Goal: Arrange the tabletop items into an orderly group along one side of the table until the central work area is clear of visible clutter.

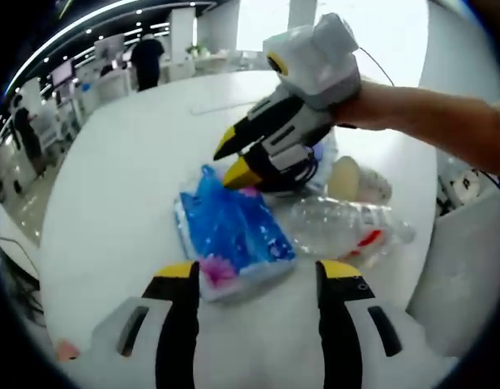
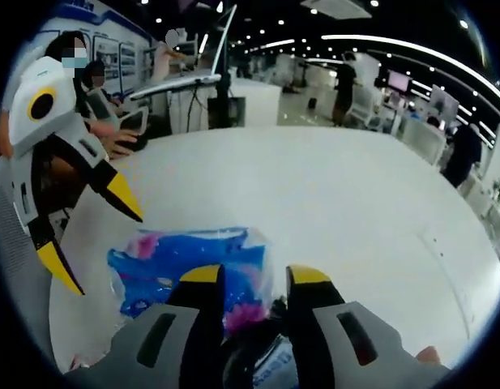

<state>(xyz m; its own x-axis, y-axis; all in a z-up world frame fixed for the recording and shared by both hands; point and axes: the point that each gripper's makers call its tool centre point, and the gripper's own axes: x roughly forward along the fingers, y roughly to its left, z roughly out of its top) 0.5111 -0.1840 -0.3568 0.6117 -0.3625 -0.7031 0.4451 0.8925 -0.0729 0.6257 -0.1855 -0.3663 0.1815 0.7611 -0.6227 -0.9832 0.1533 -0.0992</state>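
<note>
In the left gripper view, your left hand-held gripper (image 1: 258, 271) has its jaws wide apart and holds nothing. One blue tissue pack (image 1: 232, 235) lies flat on the white bench (image 1: 112, 186), just in front of the jaws and a bit toward the left one. To the right of the pack lies one clear plastic bottle (image 1: 347, 227) on its side. Behind the bottle sits one pale round thing, too blurry to name. Your right hand-held gripper (image 1: 229, 162) hangs above the far end of the pack, jaws a little apart.

In the right gripper view, your left hand-held gripper (image 2: 96, 247) shows at the left, open. The tissue pack (image 2: 185, 259) lies right under your right hand-held gripper's (image 2: 248, 275) tips.
</note>
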